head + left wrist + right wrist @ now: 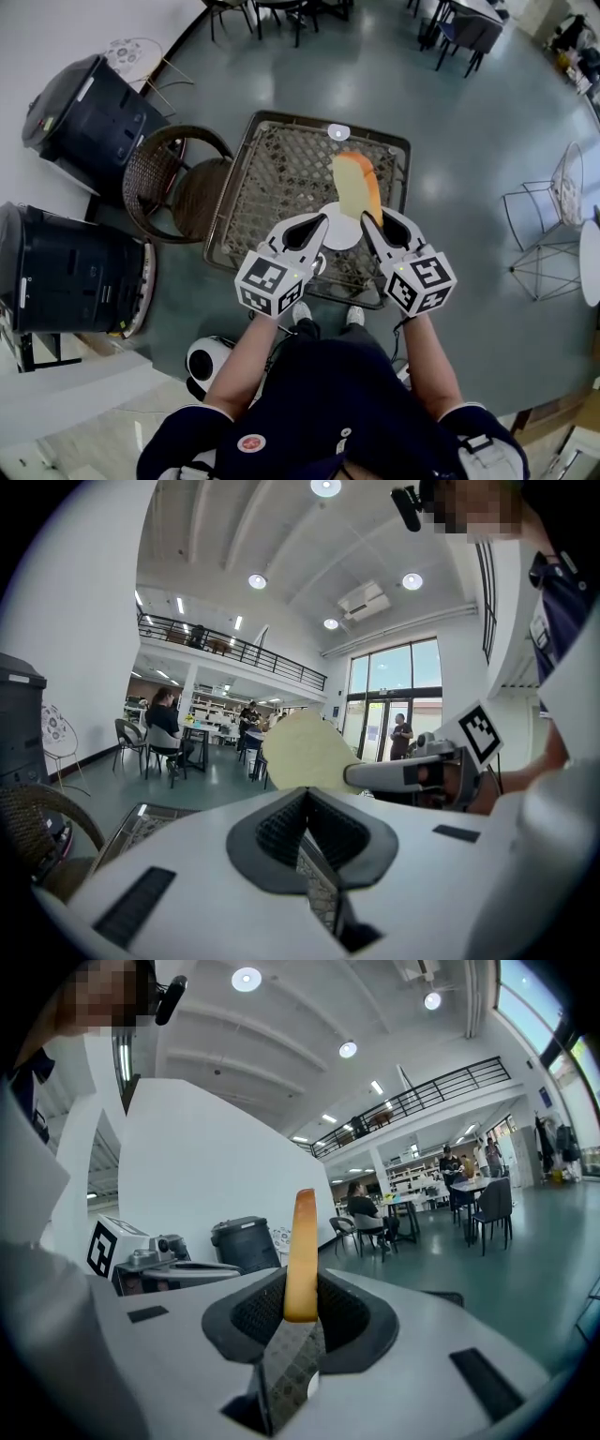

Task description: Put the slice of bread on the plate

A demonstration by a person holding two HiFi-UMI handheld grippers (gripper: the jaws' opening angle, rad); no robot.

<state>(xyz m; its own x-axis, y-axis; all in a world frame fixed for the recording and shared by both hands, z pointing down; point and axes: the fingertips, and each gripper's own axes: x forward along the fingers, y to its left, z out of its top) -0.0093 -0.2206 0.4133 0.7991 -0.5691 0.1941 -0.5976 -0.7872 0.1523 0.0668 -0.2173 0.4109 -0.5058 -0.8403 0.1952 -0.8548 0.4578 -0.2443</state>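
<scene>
The slice of bread [356, 185], pale with an orange-brown crust, stands on edge between the jaws of my right gripper [373, 217], which is shut on its lower end. In the right gripper view the bread [301, 1251] rises upright from the pads. It hangs above the far side of a small white plate [341, 236] on the wicker table [281, 178]. My left gripper [323, 220] hovers just left of the plate, shut with nothing in it. The left gripper view shows the bread [305, 752] broadside, with the right gripper [403, 772] on it.
A round wicker chair [178, 183] stands against the table's left side. Two black bins [84, 117] [66, 267] sit further left by the wall. A white wire chair [567, 187] is at the right. More tables, chairs and people are across the green floor.
</scene>
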